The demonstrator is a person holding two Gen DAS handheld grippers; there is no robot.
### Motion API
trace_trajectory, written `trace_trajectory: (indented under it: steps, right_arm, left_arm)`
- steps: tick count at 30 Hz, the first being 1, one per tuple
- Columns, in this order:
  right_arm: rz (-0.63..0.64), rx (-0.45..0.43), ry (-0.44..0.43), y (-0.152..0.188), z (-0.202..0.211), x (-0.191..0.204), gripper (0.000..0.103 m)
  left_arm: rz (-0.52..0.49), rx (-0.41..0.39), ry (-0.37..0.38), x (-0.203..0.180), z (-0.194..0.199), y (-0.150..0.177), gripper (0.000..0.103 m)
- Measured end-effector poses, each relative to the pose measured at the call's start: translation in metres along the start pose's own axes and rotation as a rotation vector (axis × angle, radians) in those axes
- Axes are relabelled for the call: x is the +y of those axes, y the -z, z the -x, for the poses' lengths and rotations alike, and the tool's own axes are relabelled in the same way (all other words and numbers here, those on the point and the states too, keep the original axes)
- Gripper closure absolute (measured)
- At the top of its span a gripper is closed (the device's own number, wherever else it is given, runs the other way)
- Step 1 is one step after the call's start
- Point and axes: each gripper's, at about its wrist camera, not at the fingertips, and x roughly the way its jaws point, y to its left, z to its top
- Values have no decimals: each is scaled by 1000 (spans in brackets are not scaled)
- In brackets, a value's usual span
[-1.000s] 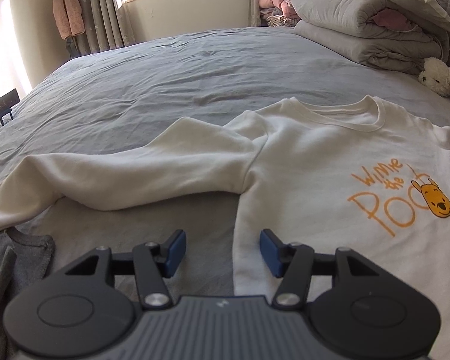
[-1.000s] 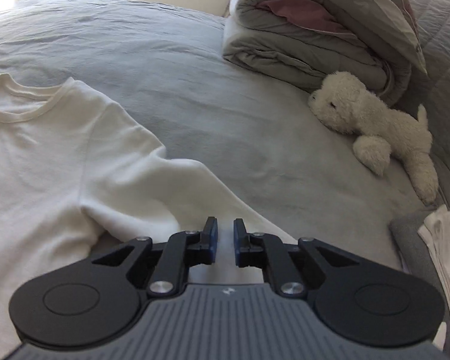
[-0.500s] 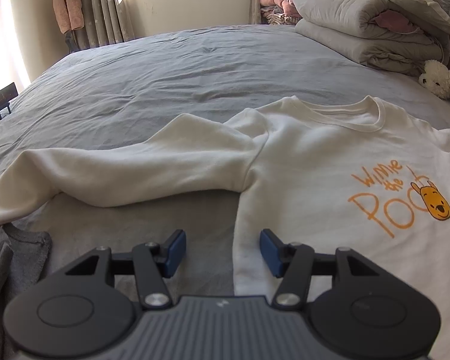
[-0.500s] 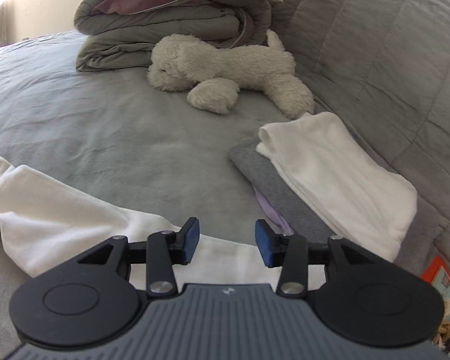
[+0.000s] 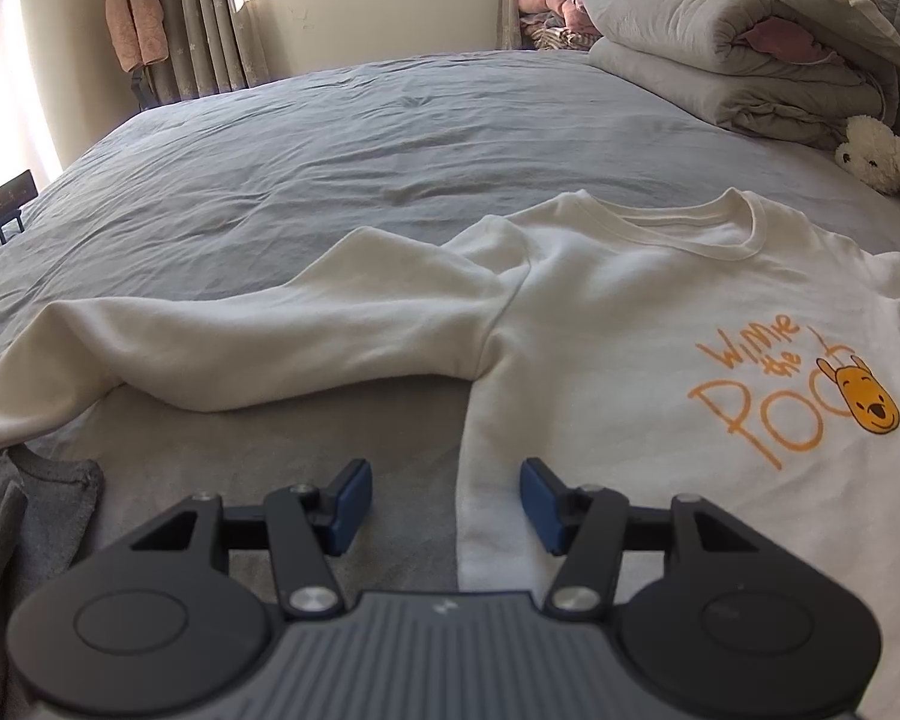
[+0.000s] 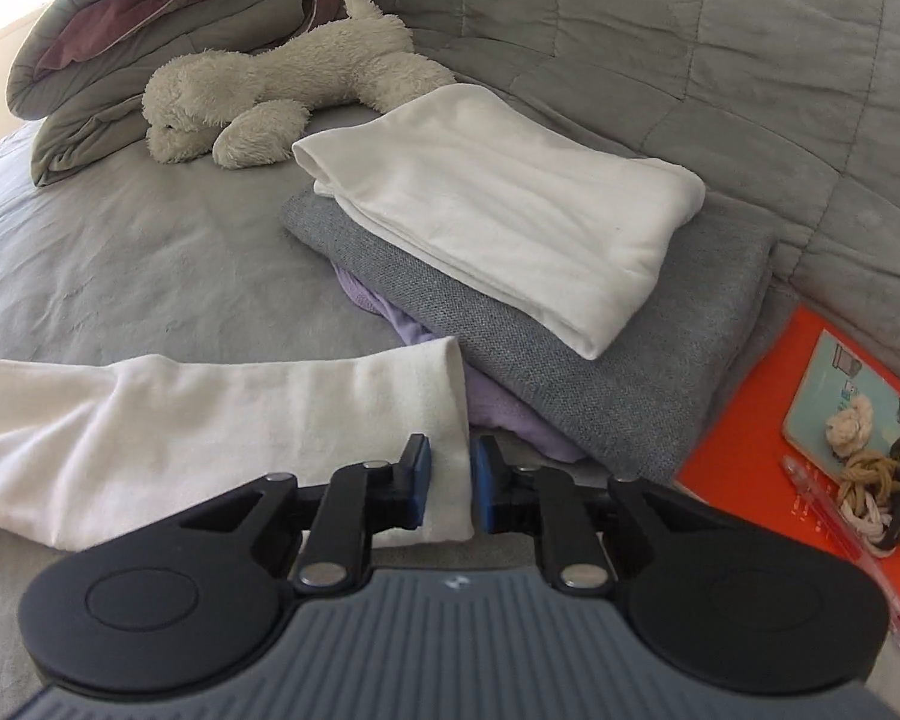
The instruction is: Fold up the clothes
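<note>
Right wrist view: the right gripper has its blue pads nearly closed around the cuff of the cream sweatshirt's sleeve, with the folded stack of clothes just beyond. In the left wrist view, the left gripper hangs wide apart, empty, over the cream sweatshirt spread flat on the grey bed.

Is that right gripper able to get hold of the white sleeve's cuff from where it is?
Probably yes. The right gripper already has the sleeve cuff between its blue pads, jaws nearly closed. Nothing lies over it; the folded stack sits just beyond.
</note>
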Motion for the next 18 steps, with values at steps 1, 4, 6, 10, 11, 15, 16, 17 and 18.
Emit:
trace_trajectory:
  steps: [1,4,6,10,11,15,16,17,18]
  right_arm:
    - [9,-17,21,0,3,1,103]
    - [25,-102,75,-9,15,3,102]
    - [34,-163,110,-15,24,4,102]
    - [67,-268,184,-27,36,11,102]
    - [100,-265,206,-27,27,17,102]
    - [294,-240,310,-7,-7,42,102]
    - [354,-234,340,0,-16,49,102]
    - [393,-232,358,4,-19,53,102]
    - [392,-229,352,3,-15,51,101]
  left_arm:
    - [3,1,1,0,0,0,47]
    - [9,1,2,0,0,0,47]
    - [11,-1,0,0,-1,0,47]
    - [6,-4,-3,-1,-1,1,47]
    - [5,-4,-2,-1,-1,1,47]
    - [1,-3,-1,0,-2,0,47]
    - [2,-2,0,0,-2,0,47]
    - [3,-1,1,0,-2,0,47]
    - [2,-1,1,0,-2,0,47]
